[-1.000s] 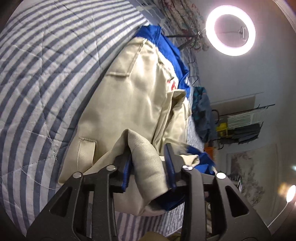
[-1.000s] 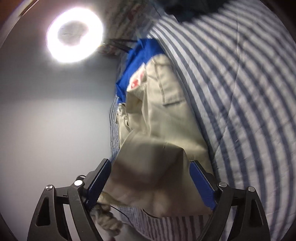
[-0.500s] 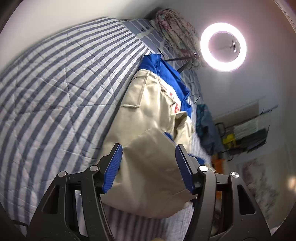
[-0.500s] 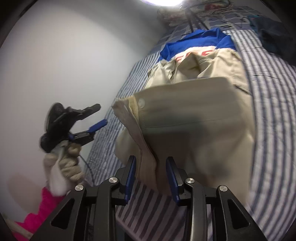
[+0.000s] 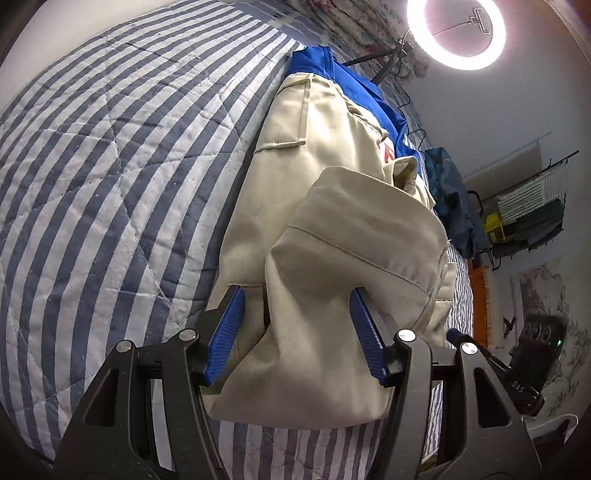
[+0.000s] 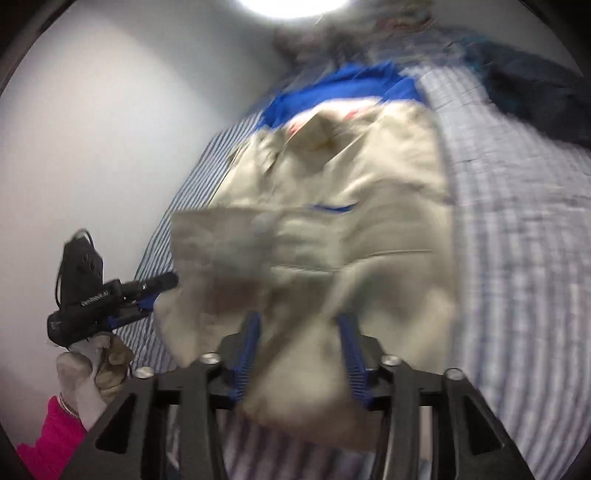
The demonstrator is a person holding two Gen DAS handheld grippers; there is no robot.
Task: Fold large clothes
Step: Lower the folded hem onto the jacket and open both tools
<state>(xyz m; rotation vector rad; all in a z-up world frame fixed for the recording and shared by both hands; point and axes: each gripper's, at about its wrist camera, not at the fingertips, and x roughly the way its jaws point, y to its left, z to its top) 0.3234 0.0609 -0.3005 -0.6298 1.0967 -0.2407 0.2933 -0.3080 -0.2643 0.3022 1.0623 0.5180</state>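
Beige trousers (image 5: 332,229): folded on the striped quilt (image 5: 110,166), overlying a blue garment (image 5: 354,88) at the far end. Left gripper (image 5: 297,338): jaws apart, near fold between them, pads not pressing. Right gripper (image 6: 301,354): jaws opening, blurred cloth between them.

Right wrist view: smeared throughout, bed stripes (image 6: 517,258) unreadable.
Blue garment (image 5: 354,85): mostly covered by beige trousers (image 5: 332,206); red print cut short.
Ring light (image 6: 291,5): cropped by top edge.
Far shelf items (image 5: 528,210): too small to identify.
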